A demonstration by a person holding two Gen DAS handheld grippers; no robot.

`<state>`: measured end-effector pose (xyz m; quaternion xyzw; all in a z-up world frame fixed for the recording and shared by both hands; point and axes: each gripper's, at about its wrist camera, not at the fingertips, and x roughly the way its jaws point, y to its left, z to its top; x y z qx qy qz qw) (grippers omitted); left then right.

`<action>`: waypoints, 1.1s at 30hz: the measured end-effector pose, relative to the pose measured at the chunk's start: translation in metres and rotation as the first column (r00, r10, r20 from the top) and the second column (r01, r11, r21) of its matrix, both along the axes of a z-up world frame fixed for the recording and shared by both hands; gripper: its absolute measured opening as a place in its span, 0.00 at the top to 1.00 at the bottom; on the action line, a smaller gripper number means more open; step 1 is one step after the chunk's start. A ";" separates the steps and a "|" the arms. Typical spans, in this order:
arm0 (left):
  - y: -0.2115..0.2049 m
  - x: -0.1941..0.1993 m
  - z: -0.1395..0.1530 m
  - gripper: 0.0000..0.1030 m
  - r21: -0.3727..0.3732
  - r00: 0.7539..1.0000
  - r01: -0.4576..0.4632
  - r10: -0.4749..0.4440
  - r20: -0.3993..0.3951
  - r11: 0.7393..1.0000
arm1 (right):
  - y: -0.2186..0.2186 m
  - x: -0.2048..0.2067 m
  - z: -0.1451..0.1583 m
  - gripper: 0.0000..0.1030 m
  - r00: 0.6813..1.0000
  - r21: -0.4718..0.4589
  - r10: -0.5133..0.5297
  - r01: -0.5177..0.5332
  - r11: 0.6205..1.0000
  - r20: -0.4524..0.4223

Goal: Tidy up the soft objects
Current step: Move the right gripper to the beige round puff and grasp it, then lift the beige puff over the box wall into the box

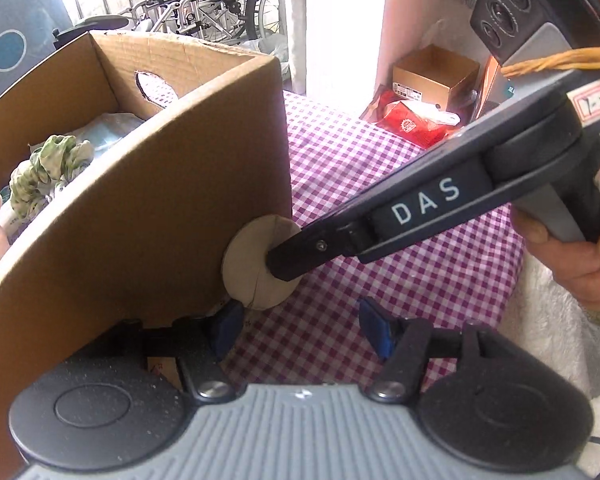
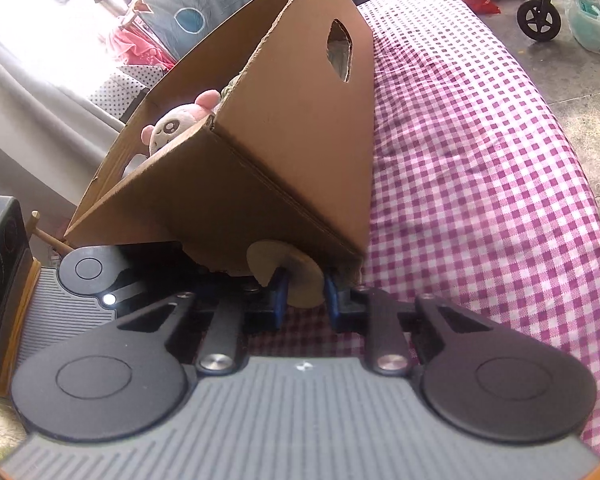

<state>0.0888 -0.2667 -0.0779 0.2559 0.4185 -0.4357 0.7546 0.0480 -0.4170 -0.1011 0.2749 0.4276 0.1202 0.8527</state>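
**Tugging the box by its cardboard tab**

Blue pads of my right claw [image 2: 303, 292] are pinched on the round cardboard tab [image 2: 288, 276] at the near bottom corner of the box [image 2: 284, 168]. My left claw [image 1: 300, 330] sits half open, holding nothing, just beside that tab. Inside the box lie a pink plush toy [image 2: 180, 120] and crumpled green cloth [image 1: 48, 168]. I'd pull slowly and low along the checked cloth [image 2: 479, 160]; the tab may tear.
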 end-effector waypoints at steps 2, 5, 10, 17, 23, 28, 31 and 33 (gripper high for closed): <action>0.005 -0.004 0.007 0.38 -0.020 1.000 -0.001 0.001 0.000 1.000 | 0.000 -0.005 0.002 0.85 1.000 0.020 -0.013 0.013 1.000 -0.011; 0.017 -0.009 0.021 0.37 -0.058 1.000 -0.001 0.001 -0.011 0.998 | 0.004 -0.017 0.015 0.88 1.000 0.036 -0.025 0.025 0.999 -0.004; 0.042 -0.013 0.061 0.36 -0.152 0.996 -0.028 0.015 -0.085 0.988 | 0.018 -0.041 0.057 0.89 0.998 0.030 -0.026 0.025 0.999 0.058; 0.079 0.003 0.117 0.33 -0.302 0.994 -0.096 0.076 -0.079 0.948 | 0.041 -0.030 0.121 0.89 0.984 -0.006 0.051 -0.051 0.999 0.169; 0.094 0.040 0.133 0.33 -0.329 0.984 -0.181 0.167 -0.069 0.927 | 0.051 0.029 0.146 0.89 0.977 0.011 0.155 -0.159 0.987 0.147; 0.104 0.079 0.118 0.31 -0.297 0.952 -0.300 0.266 -0.151 0.906 | 0.053 0.091 0.137 0.92 0.974 0.045 0.226 -0.227 0.973 0.024; 0.117 0.095 0.106 0.28 -0.276 0.922 -0.384 0.351 -0.163 0.881 | 0.054 0.122 0.119 0.95 0.965 0.034 0.246 -0.244 0.969 -0.087; 0.132 0.105 0.102 0.28 -0.290 0.904 -0.424 0.382 -0.193 0.858 | 0.055 0.139 0.107 0.95 0.952 0.025 0.257 -0.256 0.966 -0.168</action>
